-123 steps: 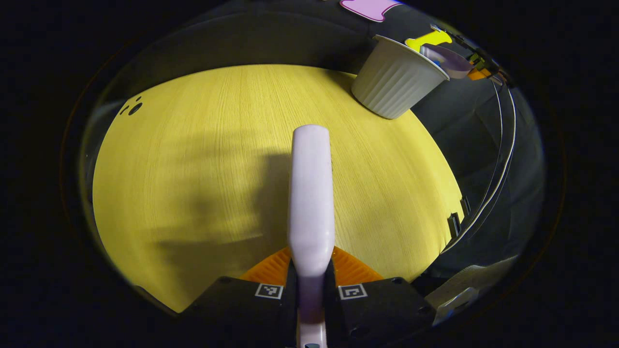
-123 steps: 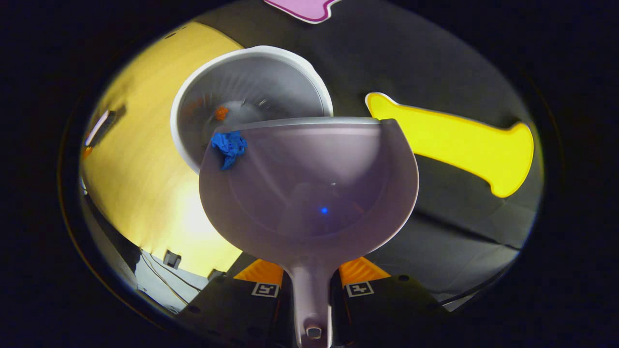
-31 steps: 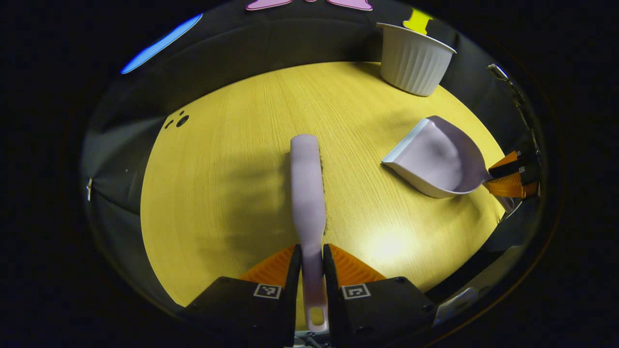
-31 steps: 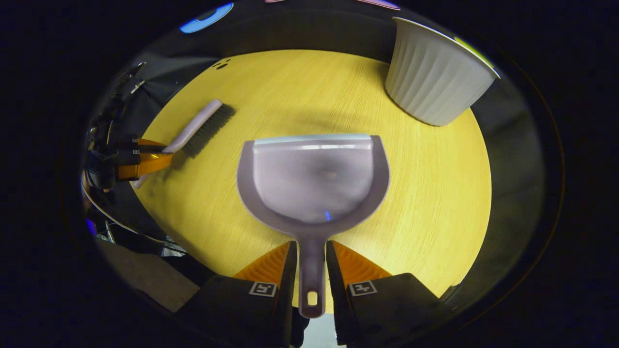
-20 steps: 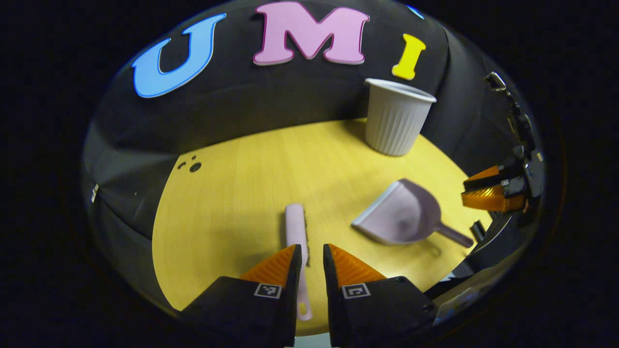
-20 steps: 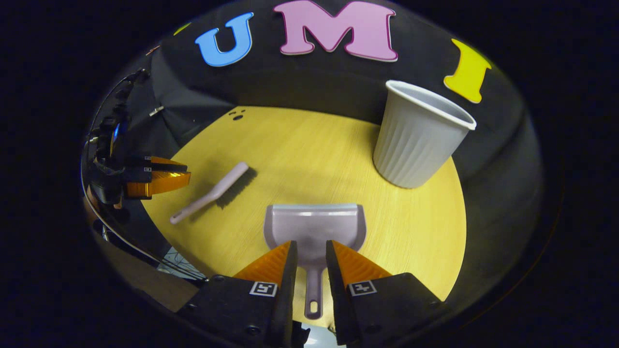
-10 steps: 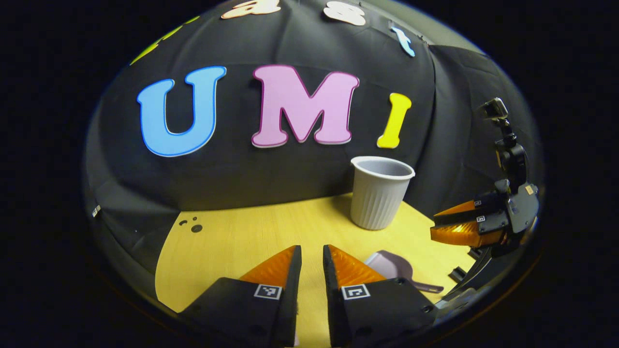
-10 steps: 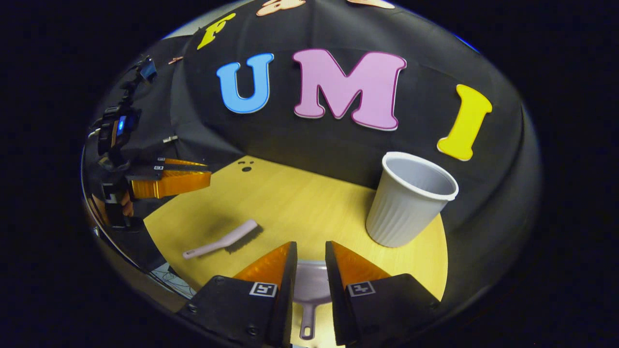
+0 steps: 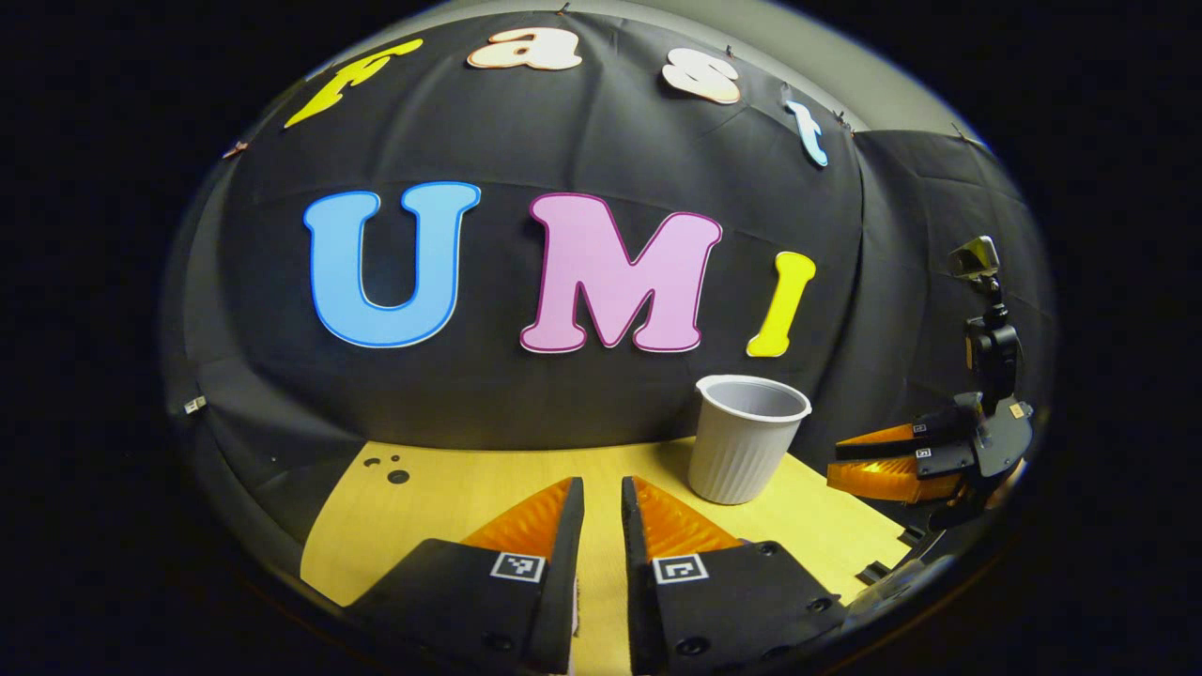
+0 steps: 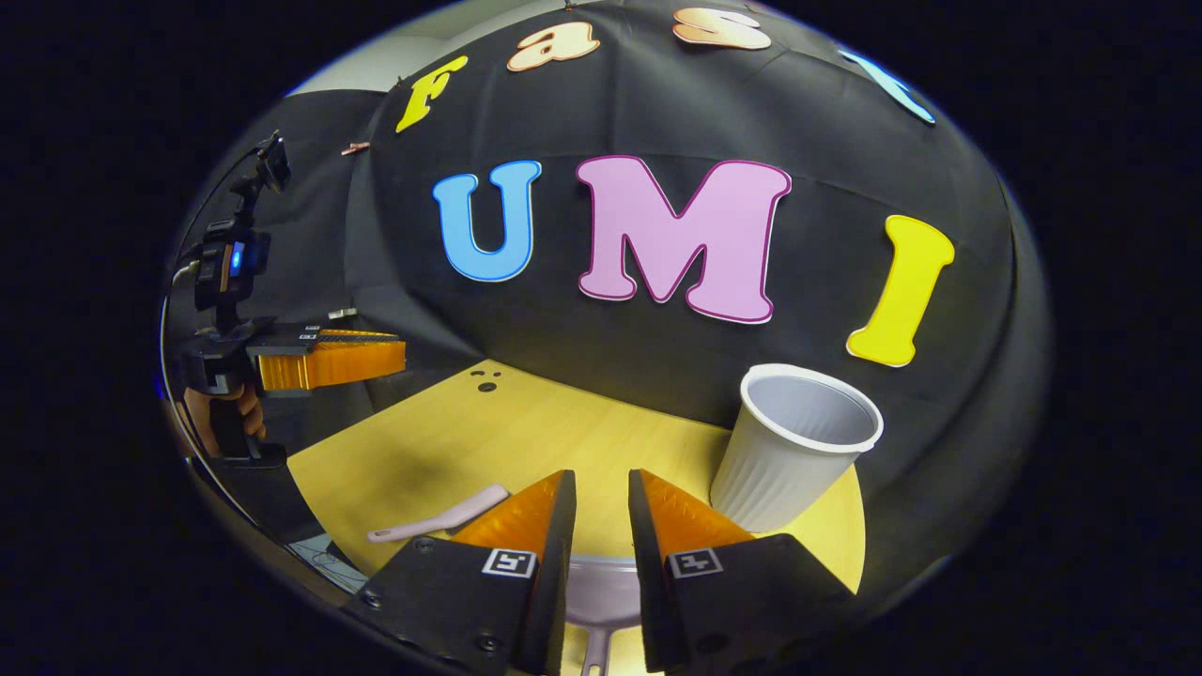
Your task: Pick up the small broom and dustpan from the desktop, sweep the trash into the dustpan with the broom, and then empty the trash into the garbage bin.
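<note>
The pale lilac broom (image 10: 441,516) lies on the yellow table (image 10: 526,422), left of my right gripper (image 10: 599,479). The lilac dustpan (image 10: 601,591) rests on the table just below and behind that gripper's fingers, partly hidden by them. Both grippers are raised above the table, open by a narrow gap and holding nothing. My left gripper (image 9: 599,483) points at the back wall; in the right gripper view it hangs at the left (image 10: 399,357), held by a hand (image 10: 225,404). The right gripper (image 9: 836,462) hovers at the right edge of the left gripper view.
The white ribbed bin (image 9: 747,441) (image 10: 793,451) stands upright at the table's back right, against the black cloth wall. Small dark holes (image 9: 394,474) mark the table's back left. The table edge (image 9: 873,563) falls off at the right.
Trash was tipped from the dustpan into the bin, then broom and dustpan were laid on the table and let go. Both grippers have since lifted and tilted up towards the wall.
</note>
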